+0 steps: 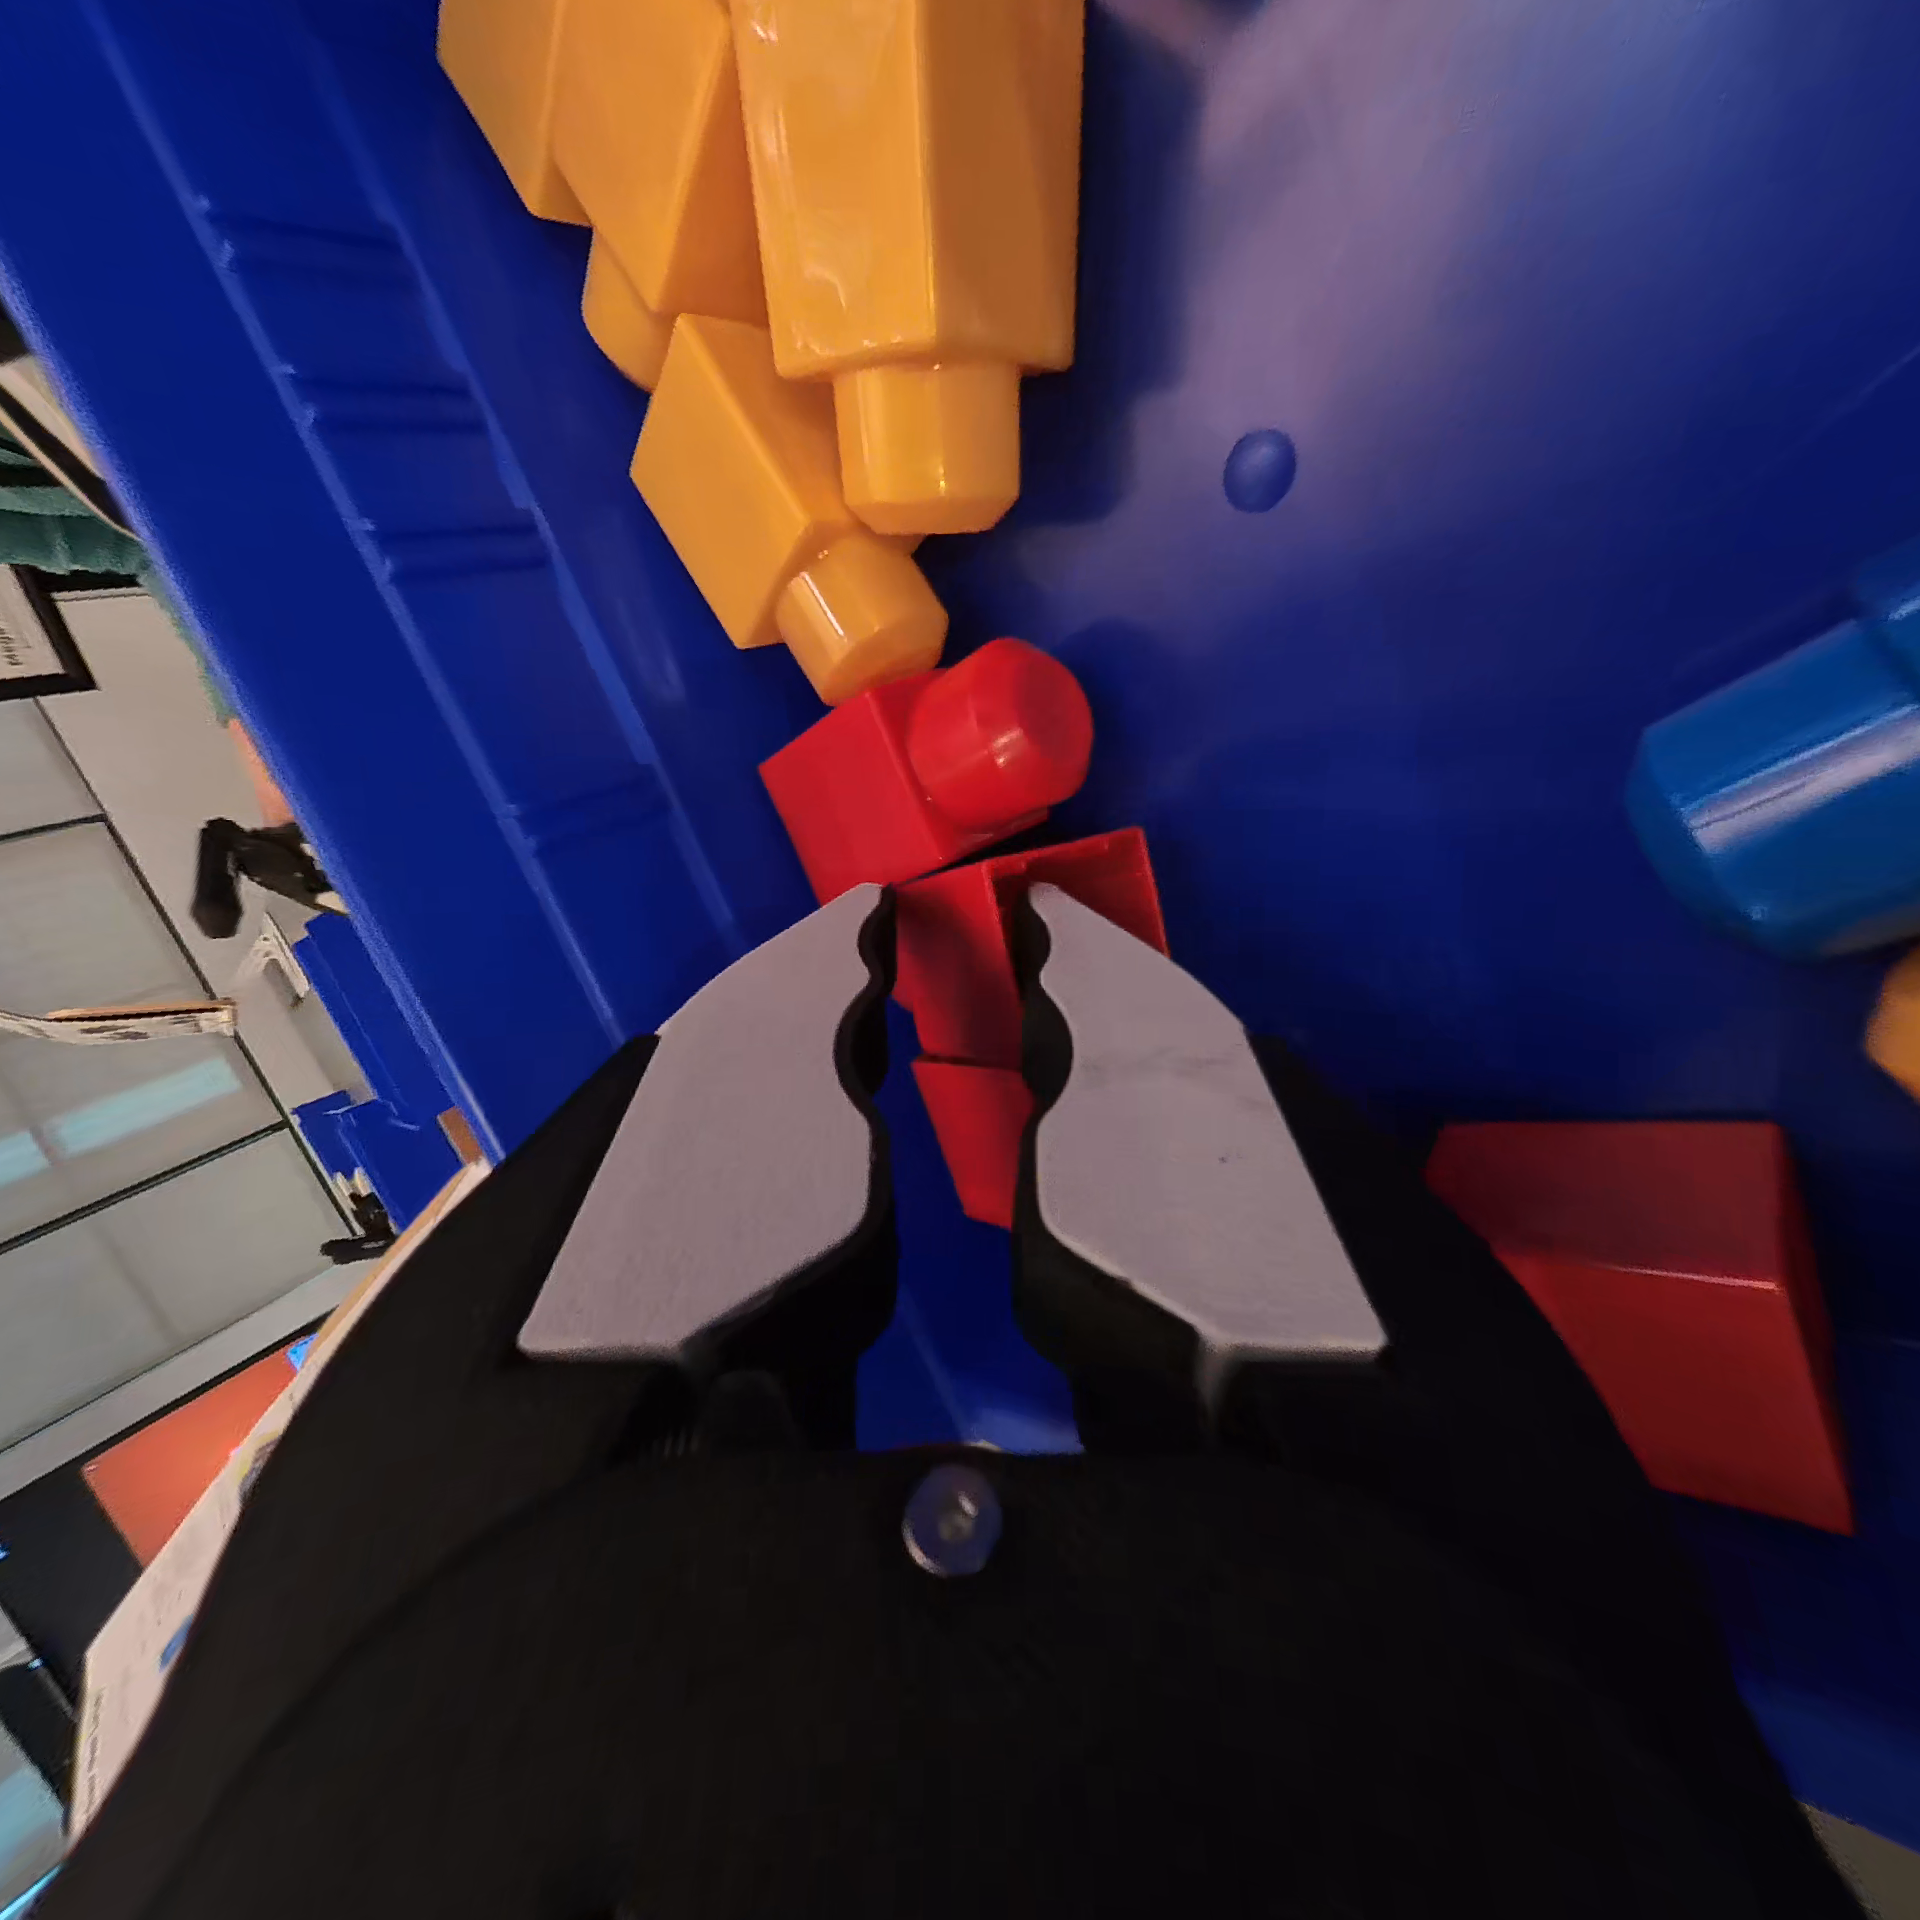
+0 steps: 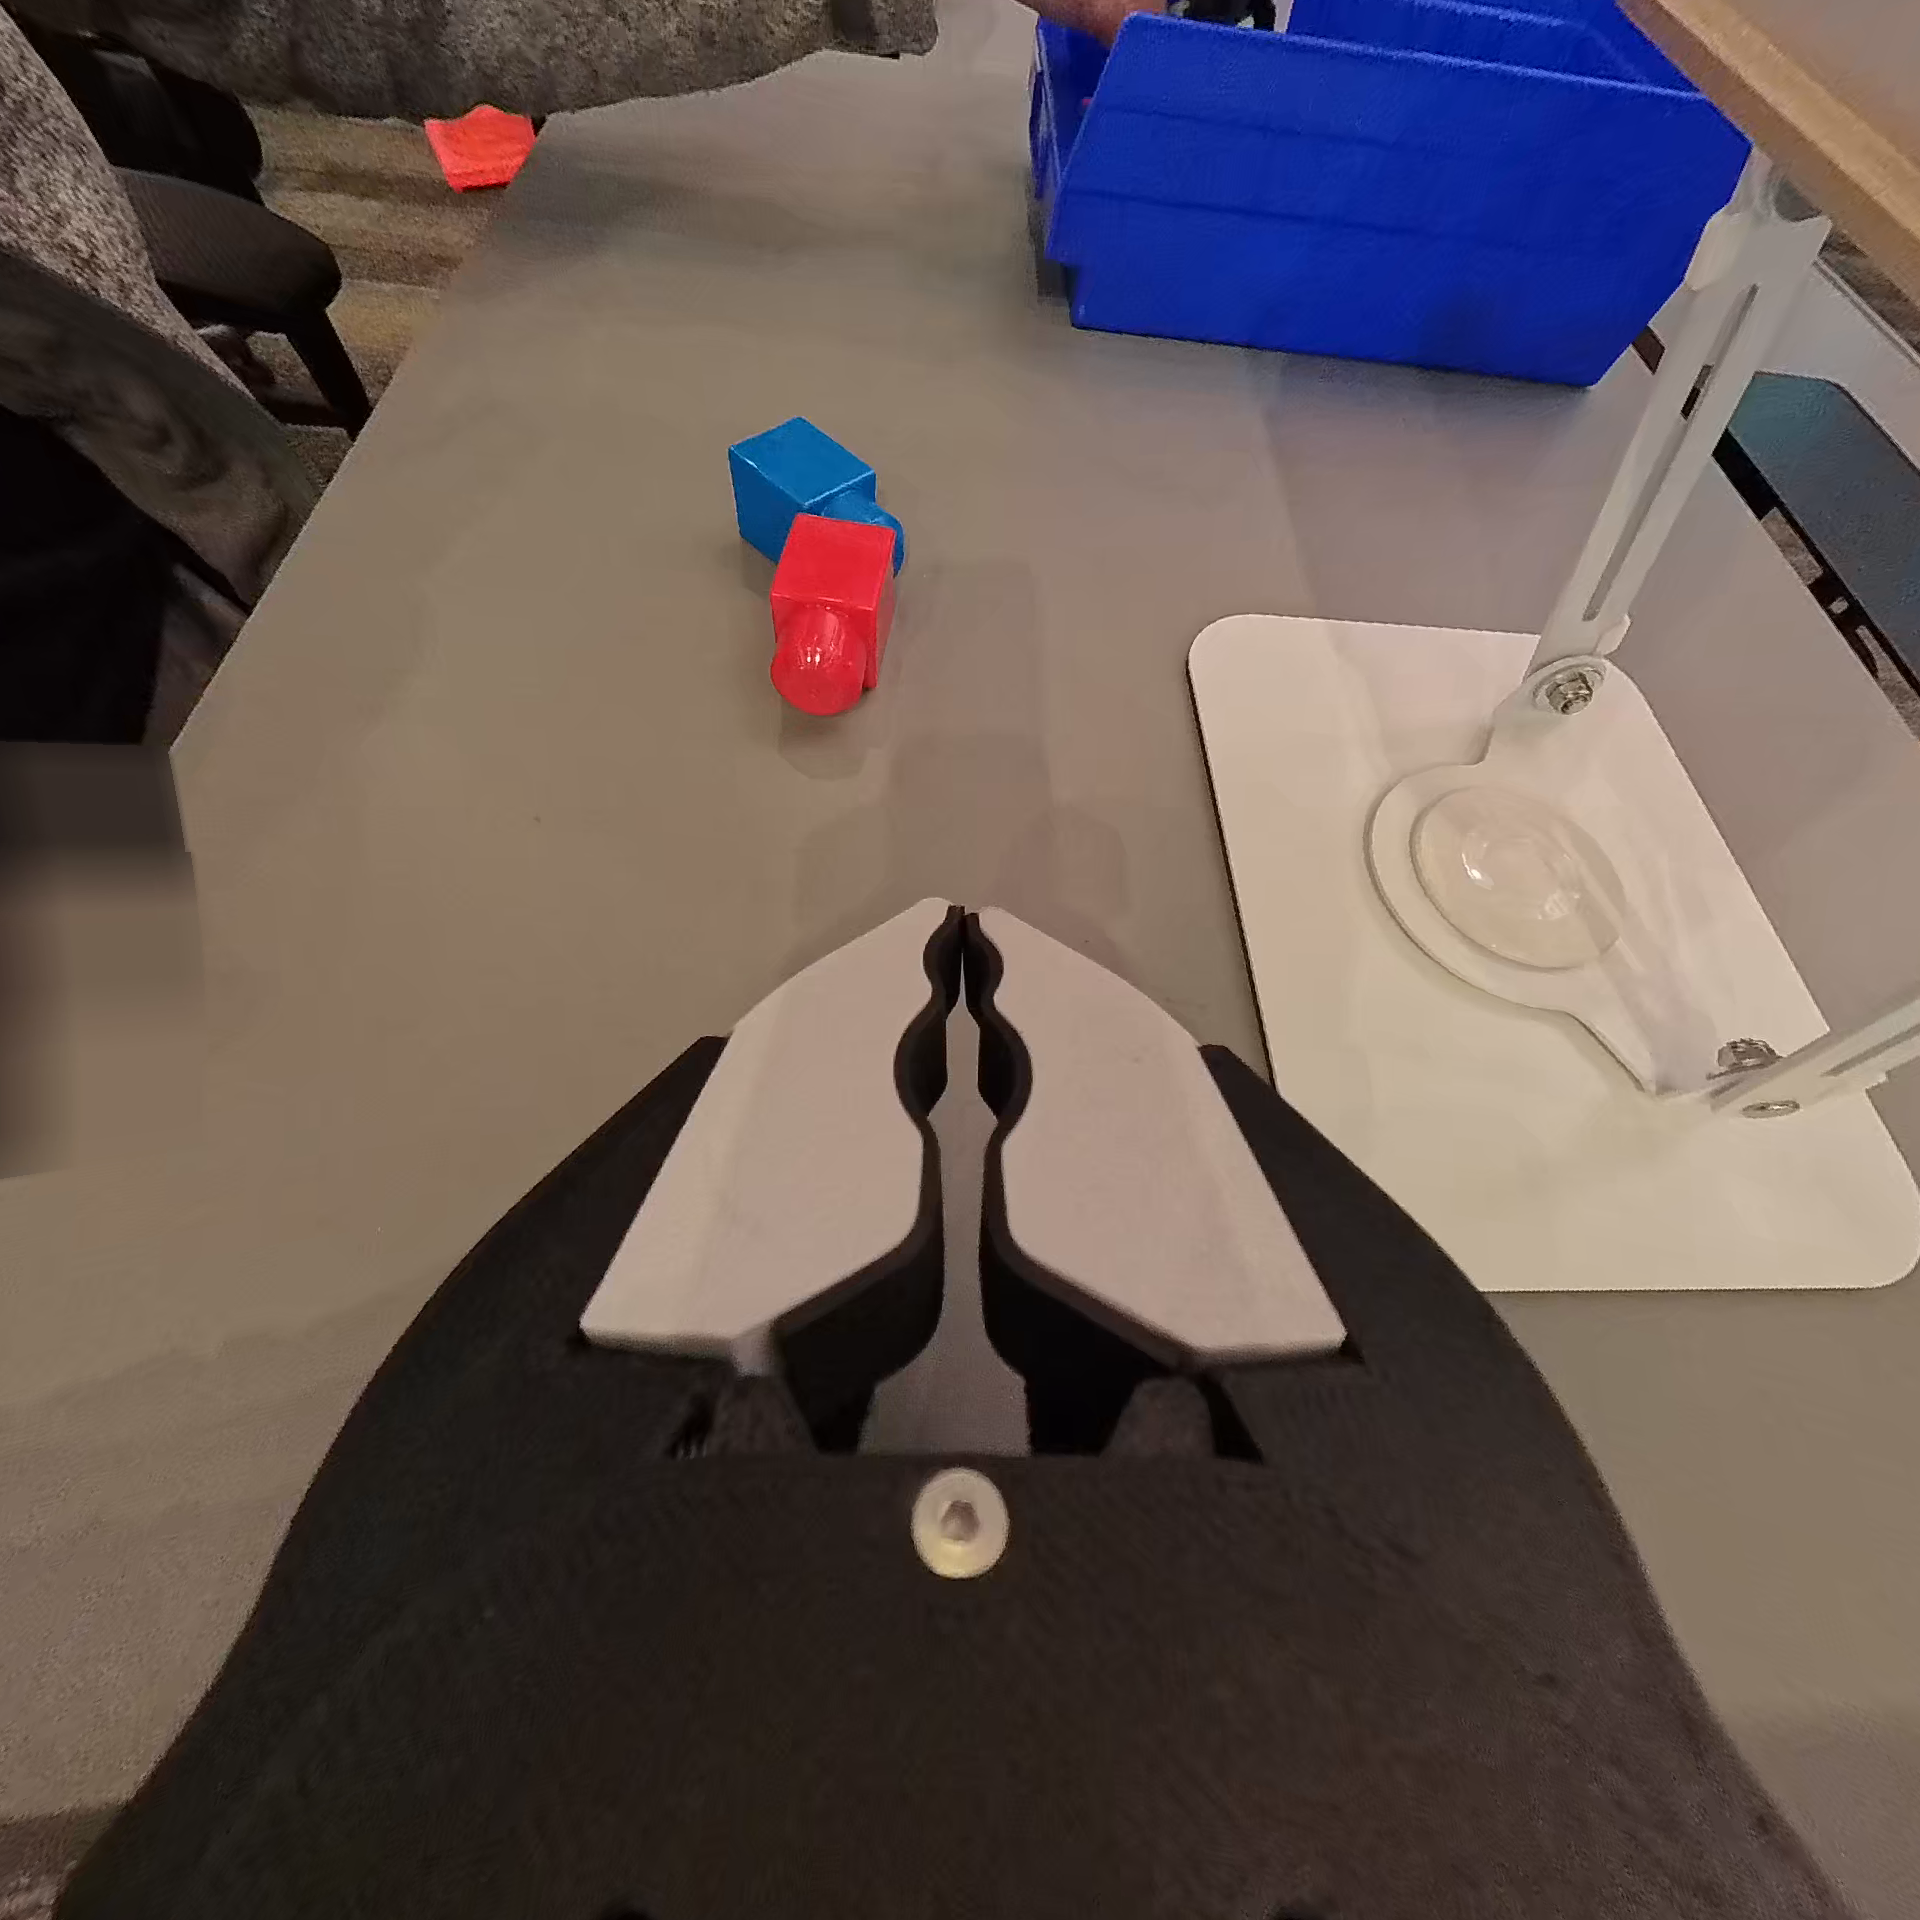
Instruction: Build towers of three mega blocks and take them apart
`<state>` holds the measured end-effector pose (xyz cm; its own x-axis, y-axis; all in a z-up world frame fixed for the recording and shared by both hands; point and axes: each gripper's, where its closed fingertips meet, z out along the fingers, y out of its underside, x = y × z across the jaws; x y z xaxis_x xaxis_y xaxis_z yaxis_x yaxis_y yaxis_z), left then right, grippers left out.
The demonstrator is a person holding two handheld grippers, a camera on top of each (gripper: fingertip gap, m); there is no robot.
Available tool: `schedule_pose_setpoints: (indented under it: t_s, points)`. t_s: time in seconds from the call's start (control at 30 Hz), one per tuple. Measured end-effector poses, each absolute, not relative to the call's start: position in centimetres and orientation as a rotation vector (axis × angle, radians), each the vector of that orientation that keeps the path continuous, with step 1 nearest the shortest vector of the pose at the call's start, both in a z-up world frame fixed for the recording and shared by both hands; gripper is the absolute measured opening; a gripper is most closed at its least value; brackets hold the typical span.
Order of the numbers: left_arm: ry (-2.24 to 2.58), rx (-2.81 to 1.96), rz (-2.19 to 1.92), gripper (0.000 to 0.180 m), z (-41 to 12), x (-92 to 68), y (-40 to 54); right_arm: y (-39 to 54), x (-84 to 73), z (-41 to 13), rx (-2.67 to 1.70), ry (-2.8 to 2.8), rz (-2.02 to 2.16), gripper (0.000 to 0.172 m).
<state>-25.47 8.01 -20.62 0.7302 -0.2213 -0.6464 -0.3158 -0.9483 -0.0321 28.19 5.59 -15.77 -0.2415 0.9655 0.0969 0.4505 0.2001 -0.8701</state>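
1. The left gripper (image 1: 961, 914) is inside the blue bin (image 1: 1455, 727); its jaws are closed narrowly on a wall of a red block (image 1: 956, 966).
2. Yellow blocks (image 1: 831, 260) lie just beyond it.
3. The right gripper (image 2: 961, 914) hovers over the tabletop (image 2: 520, 831), its jaws fully closed and empty.
4. A blue block (image 2: 795, 483) and a red one (image 2: 831, 597) lie joined on the tabletop.

grey table (image 2: 520, 831): blue block (image 2: 795, 483), red block (image 2: 836, 592), blue bin (image 2: 1351, 229), white base (image 2: 1455, 1143).

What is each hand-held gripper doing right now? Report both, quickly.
Left hand-held gripper: closed on a red block inside the blue bin.
Right hand-held gripper: closed, holding nothing, above the grey table.
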Motion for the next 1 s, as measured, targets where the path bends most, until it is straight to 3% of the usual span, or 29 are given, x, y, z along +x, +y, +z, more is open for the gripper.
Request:
schedule_pose_setpoints:
  t_s: [0.13, 0.47, 0.73, 1.0]
  points:
    - [0.476, -2.725, 1.079, 0.006, -19.3, -26.0, 8.0, 5.6, 28.2, -15.7, -1.323, -1.799, 0.965, 0.0]
    - [0.532, -2.376, 0.967, 0.005, -12.0, -23.6, 7.0, 5.7, 28.2, -15.8, -1.327, -1.796, 0.963, 0.0]
    - [0.72, -2.007, 0.544, 0.004, -5.4, -11.9, 1.6, 5.8, 28.2, -16.1, -1.336, -1.795, 0.971, 0.0]
    - [0.864, -1.923, -0.096, 0.004, -11.0, 1.4, -2.9, 6.0, 28.2, -16.3, -1.348, -1.789, 0.97, 0.0]
